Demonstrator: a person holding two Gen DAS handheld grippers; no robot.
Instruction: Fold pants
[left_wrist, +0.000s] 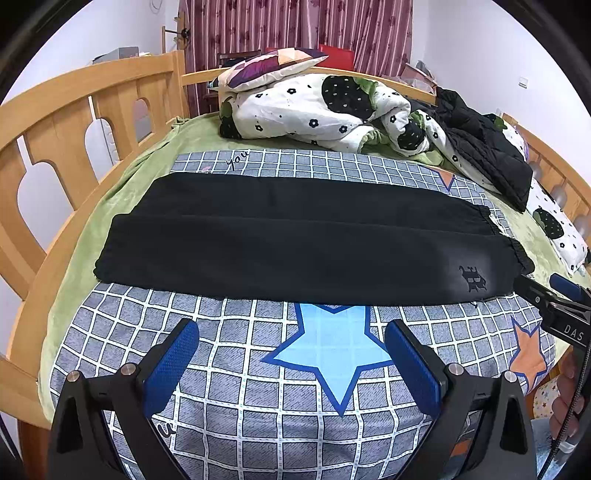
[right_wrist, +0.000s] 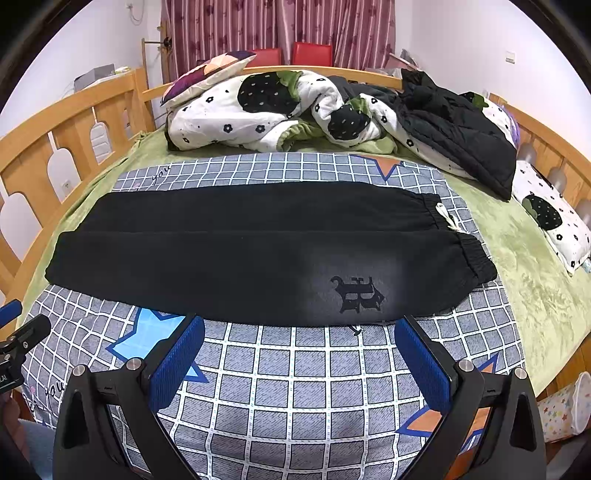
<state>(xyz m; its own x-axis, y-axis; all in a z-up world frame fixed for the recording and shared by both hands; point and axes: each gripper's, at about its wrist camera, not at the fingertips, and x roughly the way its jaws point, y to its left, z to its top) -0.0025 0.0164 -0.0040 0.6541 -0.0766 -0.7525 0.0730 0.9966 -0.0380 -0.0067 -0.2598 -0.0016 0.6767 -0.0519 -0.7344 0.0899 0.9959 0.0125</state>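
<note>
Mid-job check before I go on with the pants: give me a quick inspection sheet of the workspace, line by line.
Surface: grid-pattern cover with stars, laid over a green blanket on a wooden bed.
Job's things: black pants flat across the cover, legs lying side by side, elastic waistband to the right, printed logo near it.
Clutter: crumpled floral quilt, patchwork pillow and black jacket at the far side.
Grippers: left gripper and right gripper both open, empty, short of the near pants edge.
Cables: one dark cable on the right gripper.
Surroundings: wooden bed rail, maroon curtains, red chairs.
</note>
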